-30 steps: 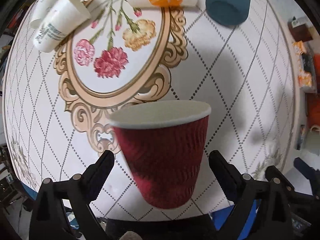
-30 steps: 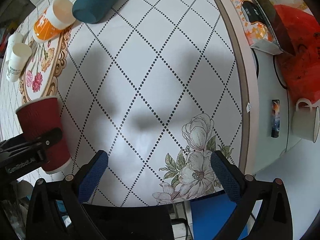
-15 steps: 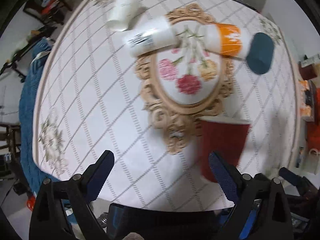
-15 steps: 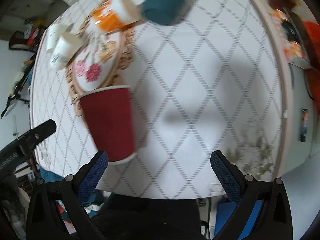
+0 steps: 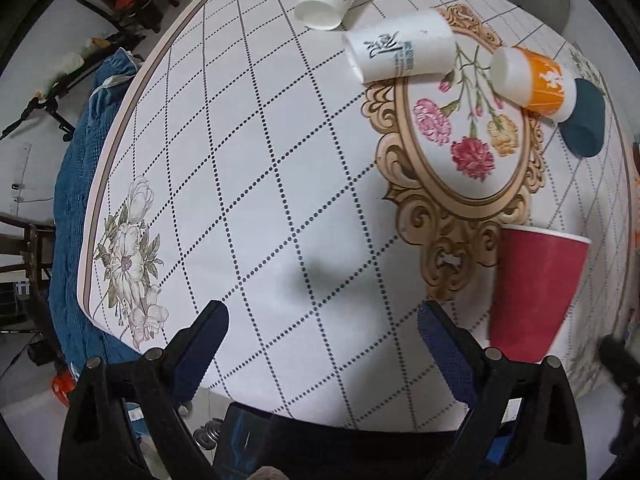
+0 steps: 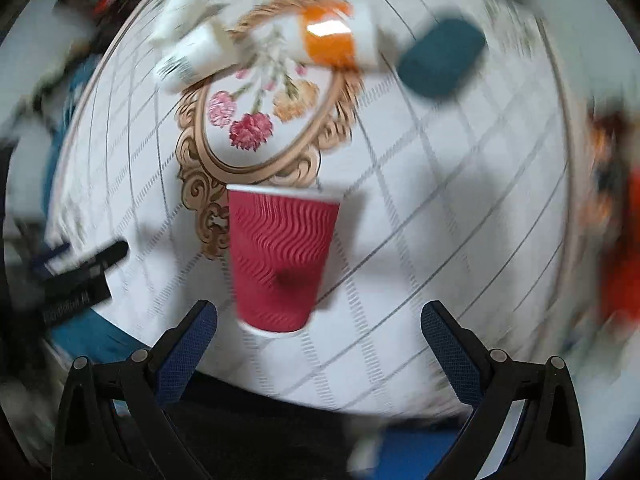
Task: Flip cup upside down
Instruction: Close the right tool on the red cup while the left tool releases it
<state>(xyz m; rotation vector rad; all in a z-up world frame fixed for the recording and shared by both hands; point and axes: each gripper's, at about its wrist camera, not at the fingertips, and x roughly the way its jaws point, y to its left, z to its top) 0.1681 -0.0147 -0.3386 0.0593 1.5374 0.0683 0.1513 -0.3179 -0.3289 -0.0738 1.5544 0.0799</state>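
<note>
Red cup (image 6: 282, 262) upright near the table's (image 5: 248, 184) near edge, ahead of the right gripper (image 6: 318, 320); left gripper (image 5: 322, 330) offset; both grippers' fingers apart, empty.

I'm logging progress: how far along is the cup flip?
Done: nothing; the red cup is not inverted, seemingly on its side, rim facing away. In hand: right gripper open, cup ahead of it; left gripper open, empty. Left: grasp, invert.

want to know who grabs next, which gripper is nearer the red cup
Right. The right gripper has the red cup centered just ahead; the left gripper sits off to the cup's left.
</note>
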